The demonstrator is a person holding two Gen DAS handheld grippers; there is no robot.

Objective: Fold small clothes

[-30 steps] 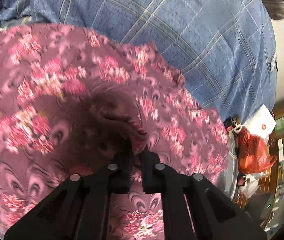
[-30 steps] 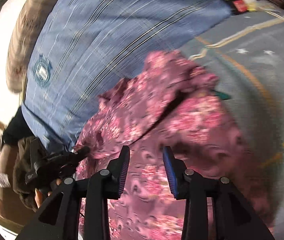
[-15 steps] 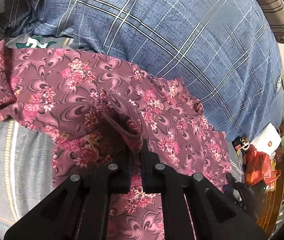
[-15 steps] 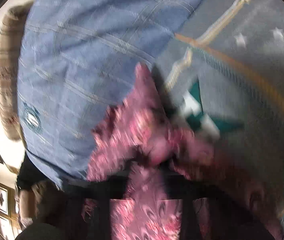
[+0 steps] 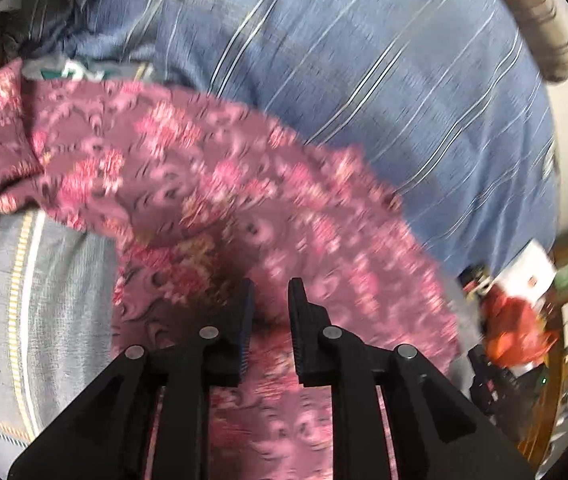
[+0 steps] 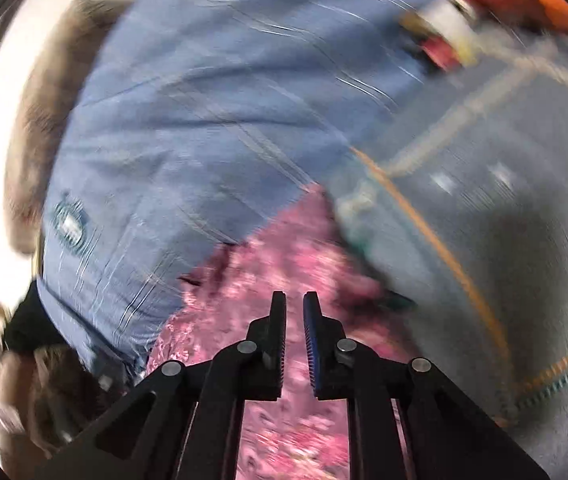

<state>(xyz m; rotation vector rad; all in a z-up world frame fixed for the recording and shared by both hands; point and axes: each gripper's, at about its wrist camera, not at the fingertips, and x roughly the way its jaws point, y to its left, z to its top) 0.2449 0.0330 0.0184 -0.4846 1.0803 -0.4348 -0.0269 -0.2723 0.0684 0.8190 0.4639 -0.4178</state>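
The step in hand looks like the gap between two folds: both tools are free of the cloth and a new grip has to be chosen.

The left gripper point(image 5: 270, 304) has its jaws parted with a clear gap and nothing caught between them; it is released. The floral garment point(image 5: 212, 184) lies right under and ahead of its fingertips, spreading away to the left and forward. To the tool's left sits the grey bedcover point(image 5: 0, 272), a flat woven surface with a thin yellow and white stripe. Ahead and to the right rises the blue plaid quilt point(image 5: 363, 92), soft and bulky, crossed by pale lines. Far right, near the tool's side, is an orange bag point(image 5: 515, 332) with small clutter around it.

The right gripper point(image 6: 293, 320) also hangs loose, its jaws a narrow slot apart with only blurred pink fabric point(image 6: 284, 264) seen behind the gap, not pinched. The quilt point(image 6: 188, 128) fills the space ahead and left of it; the bedcover point(image 6: 503, 208), with an orange line and small pale marks, lies to its right.

The garment is thin, limp printed cloth, mauve with pink flowers, rumpled and not yet squared; both views are smeared by motion, so its edges are hard to trace. My judgement is that the next move calls for finding a hem or corner on each side, closing on a single layer, and lifting evenly so the cloth does not bunch.
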